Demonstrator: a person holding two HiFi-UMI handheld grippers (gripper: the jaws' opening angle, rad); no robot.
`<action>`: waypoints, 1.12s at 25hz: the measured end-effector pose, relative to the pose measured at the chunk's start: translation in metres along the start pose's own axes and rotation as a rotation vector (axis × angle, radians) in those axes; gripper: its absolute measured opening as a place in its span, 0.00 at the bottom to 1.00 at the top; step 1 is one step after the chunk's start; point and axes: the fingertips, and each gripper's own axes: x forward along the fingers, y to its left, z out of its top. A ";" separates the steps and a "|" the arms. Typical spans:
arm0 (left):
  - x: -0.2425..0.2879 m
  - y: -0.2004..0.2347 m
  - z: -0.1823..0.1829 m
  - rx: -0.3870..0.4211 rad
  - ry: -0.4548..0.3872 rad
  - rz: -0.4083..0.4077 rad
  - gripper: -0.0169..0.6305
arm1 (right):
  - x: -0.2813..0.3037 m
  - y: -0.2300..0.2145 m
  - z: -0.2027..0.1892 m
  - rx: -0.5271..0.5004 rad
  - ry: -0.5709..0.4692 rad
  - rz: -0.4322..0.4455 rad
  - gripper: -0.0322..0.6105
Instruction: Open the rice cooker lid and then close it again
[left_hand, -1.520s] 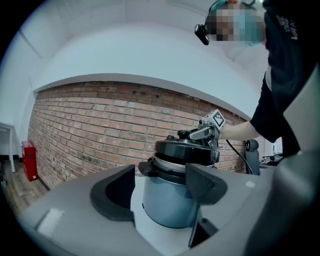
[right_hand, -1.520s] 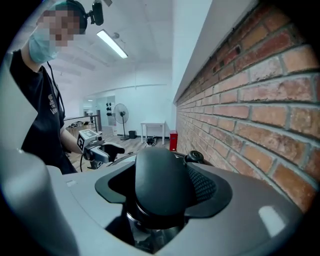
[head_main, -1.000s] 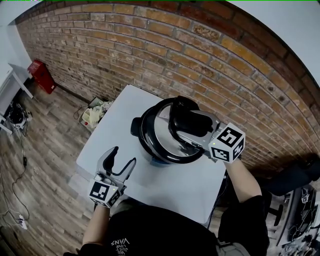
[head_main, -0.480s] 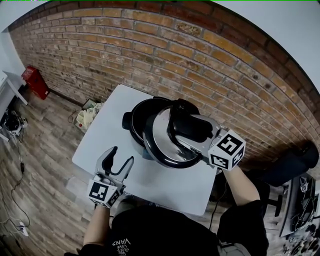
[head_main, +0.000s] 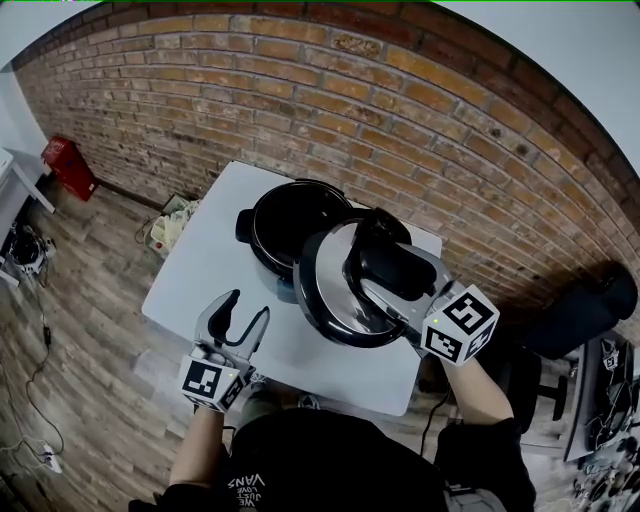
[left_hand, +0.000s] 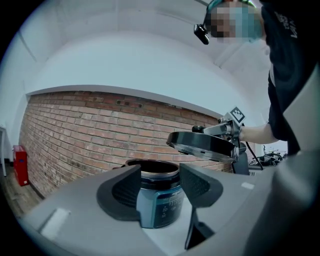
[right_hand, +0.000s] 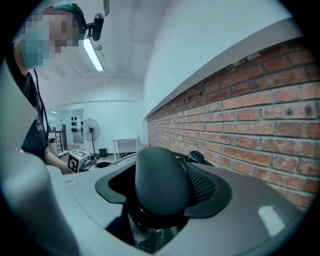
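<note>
The rice cooker pot (head_main: 285, 222) stands uncovered on the white table (head_main: 200, 265), its dark inside showing. My right gripper (head_main: 378, 258) is shut on the black handle (right_hand: 159, 184) of the steel lid (head_main: 335, 295). It holds the lid in the air, to the front right of the pot. My left gripper (head_main: 248, 306) hovers near the table's front edge; its jaws have just been closing and stand open with nothing between them. In the left gripper view the cooker's blue-grey body (left_hand: 157, 202) shows beyond the jaws, and the lifted lid (left_hand: 202, 145) hangs to its right.
A brick wall (head_main: 330, 110) runs behind the table. On the wooden floor to the left lie a red box (head_main: 70, 165) and a bag (head_main: 165, 230). A black chair (head_main: 590, 310) stands at the right.
The right gripper has carried the lid off the pot, towards the front right, so the pot's inside now shows. The left gripper's jaws have narrowed a little.
</note>
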 end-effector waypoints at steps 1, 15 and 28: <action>-0.001 -0.003 -0.001 -0.004 -0.001 -0.002 0.40 | -0.007 0.001 -0.002 0.005 -0.007 -0.014 0.54; -0.020 -0.028 -0.005 -0.007 0.001 0.018 0.33 | -0.081 0.001 -0.040 0.174 -0.066 -0.149 0.54; -0.029 -0.027 -0.005 0.036 -0.017 0.081 0.03 | -0.082 -0.005 -0.035 0.142 -0.062 -0.143 0.54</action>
